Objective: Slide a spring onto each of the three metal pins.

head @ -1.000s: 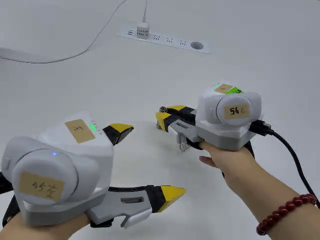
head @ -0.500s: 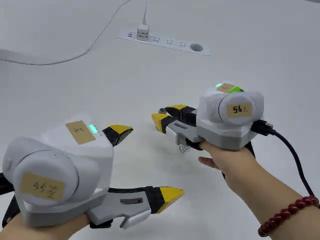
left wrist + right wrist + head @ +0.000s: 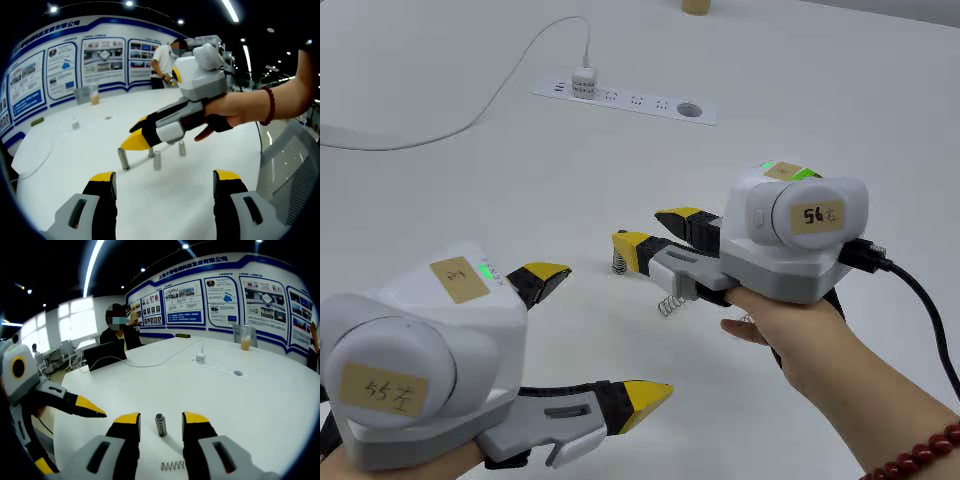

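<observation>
A short upright pin wrapped in a spring (image 3: 618, 263) stands on the white table just off the near jaw tip of my right gripper (image 3: 653, 228), which is open and holds nothing. In the right gripper view that sprung pin (image 3: 160, 425) stands just beyond the right gripper (image 3: 162, 419). A loose spring (image 3: 668, 303) (image 3: 172, 466) lies flat under that gripper. My left gripper (image 3: 595, 335) (image 3: 164, 180) is wide open and empty, nearer me at the left. From it I see sprung pins (image 3: 122, 159) (image 3: 157, 160) (image 3: 182, 148) upright below the right gripper (image 3: 137, 141).
A white power strip (image 3: 625, 98) with a plugged charger and cable lies at the far side of the table (image 3: 470, 190). A black cable (image 3: 920, 300) trails from the right gripper. People sit and stand beyond the table, and a drink cup (image 3: 245, 342) stands far off.
My head has tipped, shifting the whole picture. The right gripper's jaws have spread a little, and the sprung pin and the lying spring now show beside it. The left gripper has barely moved.
</observation>
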